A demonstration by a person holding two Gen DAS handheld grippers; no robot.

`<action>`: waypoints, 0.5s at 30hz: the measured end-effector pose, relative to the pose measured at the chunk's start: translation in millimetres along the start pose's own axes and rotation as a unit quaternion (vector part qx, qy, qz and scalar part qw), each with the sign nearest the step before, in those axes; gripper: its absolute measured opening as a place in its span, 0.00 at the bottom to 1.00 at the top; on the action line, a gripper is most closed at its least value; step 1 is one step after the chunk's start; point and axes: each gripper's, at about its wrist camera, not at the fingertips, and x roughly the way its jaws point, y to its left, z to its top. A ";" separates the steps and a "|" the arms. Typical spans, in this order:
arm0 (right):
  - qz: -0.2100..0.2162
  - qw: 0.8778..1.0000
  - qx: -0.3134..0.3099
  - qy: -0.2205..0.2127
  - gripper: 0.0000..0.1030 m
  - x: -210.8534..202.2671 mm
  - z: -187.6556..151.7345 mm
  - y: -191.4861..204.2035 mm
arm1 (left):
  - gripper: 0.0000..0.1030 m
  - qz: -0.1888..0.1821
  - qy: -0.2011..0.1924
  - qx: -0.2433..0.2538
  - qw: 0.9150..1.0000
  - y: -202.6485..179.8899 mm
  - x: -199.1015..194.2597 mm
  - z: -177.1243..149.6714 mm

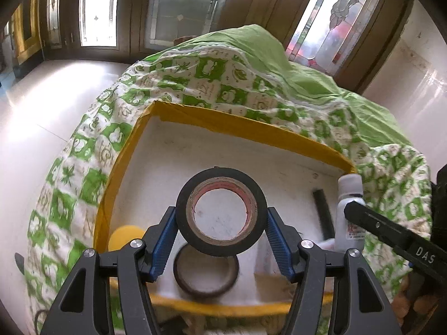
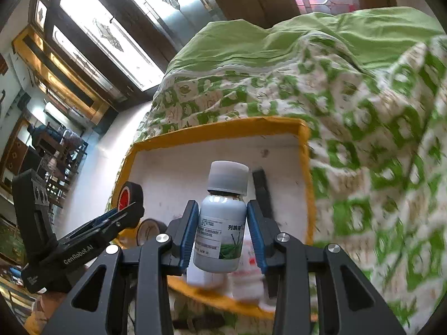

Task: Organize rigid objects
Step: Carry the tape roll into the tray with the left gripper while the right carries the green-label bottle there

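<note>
Bare tray (image 1: 173, 150) floor behind tape ring (image 1: 206, 272), black bar (image 1: 322, 209).

windows: tall leaded-glass panes (image 1: 184, 8) in dark wood frames, daylight bright
floor: pale glossy tiles (image 1: 42, 106)
bedding: green-and-white quilt (image 1: 251, 83) beyond the fingers

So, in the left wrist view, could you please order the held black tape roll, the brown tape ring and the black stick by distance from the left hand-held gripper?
1. Black tape roll: between the left hand-held gripper pads.
2. Brown tape ring: just beneath, on the tray floor.
3. Black stick: farther right, near the tray wall.
</note>
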 end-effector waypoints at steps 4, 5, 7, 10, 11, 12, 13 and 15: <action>-0.014 1.000 -0.006 0.006 0.34 18.5 9.7 2.7 | 0.64 0.024 0.002 0.015 1.000 3.2 13.4 4.4; -0.017 1.000 -0.006 0.009 0.34 23.2 10.6 2.5 | 0.64 0.028 0.003 0.015 0.999 5.2 16.4 5.4; -0.020 1.000 -0.007 0.015 0.34 31.2 11.5 1.5 | 0.64 0.031 0.005 0.012 0.999 10.4 21.2 7.4; -0.025 0.999 -0.017 0.026 0.34 43.2 9.8 3.5 | 0.64 0.038 0.007 0.006 0.999 17.7 28.1 9.6; -0.026 0.999 -0.021 0.029 0.34 46.6 8.6 4.8 | 0.64 0.040 0.007 0.004 0.999 19.5 29.8 9.9; -0.027 0.999 -0.024 0.031 0.34 48.9 7.4 5.8 | 0.64 0.044 0.009 0.002 0.999 21.7 32.0 10.0; -0.028 0.999 -0.029 0.034 0.34 52.2 5.9 7.4 | 0.64 0.052 0.010 0.001 0.999 24.7 34.2 9.5; -0.031 0.998 -0.035 0.037 0.34 56.6 4.5 9.4 | 0.64 0.057 0.011 -0.002 0.998 28.4 36.0 8.6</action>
